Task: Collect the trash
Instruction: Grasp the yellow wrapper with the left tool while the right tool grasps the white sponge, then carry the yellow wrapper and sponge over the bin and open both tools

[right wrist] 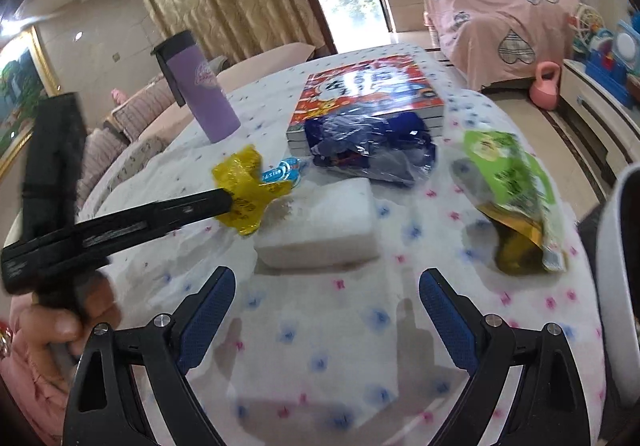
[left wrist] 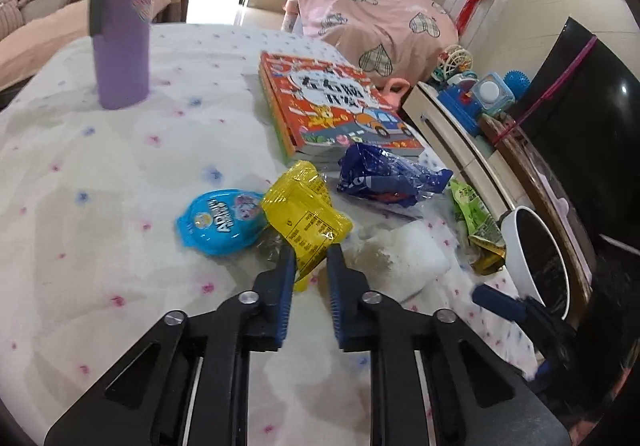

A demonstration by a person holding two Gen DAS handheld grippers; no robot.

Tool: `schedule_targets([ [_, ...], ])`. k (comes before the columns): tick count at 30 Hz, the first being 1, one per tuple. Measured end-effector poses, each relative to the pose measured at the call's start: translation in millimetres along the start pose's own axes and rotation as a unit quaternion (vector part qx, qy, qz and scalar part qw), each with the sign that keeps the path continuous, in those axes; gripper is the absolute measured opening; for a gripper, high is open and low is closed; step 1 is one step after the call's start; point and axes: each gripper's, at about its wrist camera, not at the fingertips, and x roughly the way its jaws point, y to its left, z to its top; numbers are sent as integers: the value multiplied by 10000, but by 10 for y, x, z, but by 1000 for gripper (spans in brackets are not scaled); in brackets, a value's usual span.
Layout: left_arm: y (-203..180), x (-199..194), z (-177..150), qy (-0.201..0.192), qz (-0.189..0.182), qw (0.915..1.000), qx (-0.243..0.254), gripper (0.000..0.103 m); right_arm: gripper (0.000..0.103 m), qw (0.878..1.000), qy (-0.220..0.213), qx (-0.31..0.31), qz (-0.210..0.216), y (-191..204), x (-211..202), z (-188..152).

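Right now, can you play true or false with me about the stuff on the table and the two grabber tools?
1. The left tool is pinching the yellow wrapper. True.
2. The right tool is holding the green packet. False: its fingers are spread wide with nothing between them, and the green packet lies on the table.
3. The purple bottle is lying on its side. False: it stands upright on the tablecloth.
4. The blue wrapper lies against the picture book. True.
5. The white block is inside the white bin. False: it sits on the table.
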Motion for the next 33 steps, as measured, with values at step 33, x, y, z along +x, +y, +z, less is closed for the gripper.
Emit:
schedule_targets([
  [33,-780,-553,-639,245,-899,9943,524,4,79,9931,-812,767,-364,-483,-1105,-419],
])
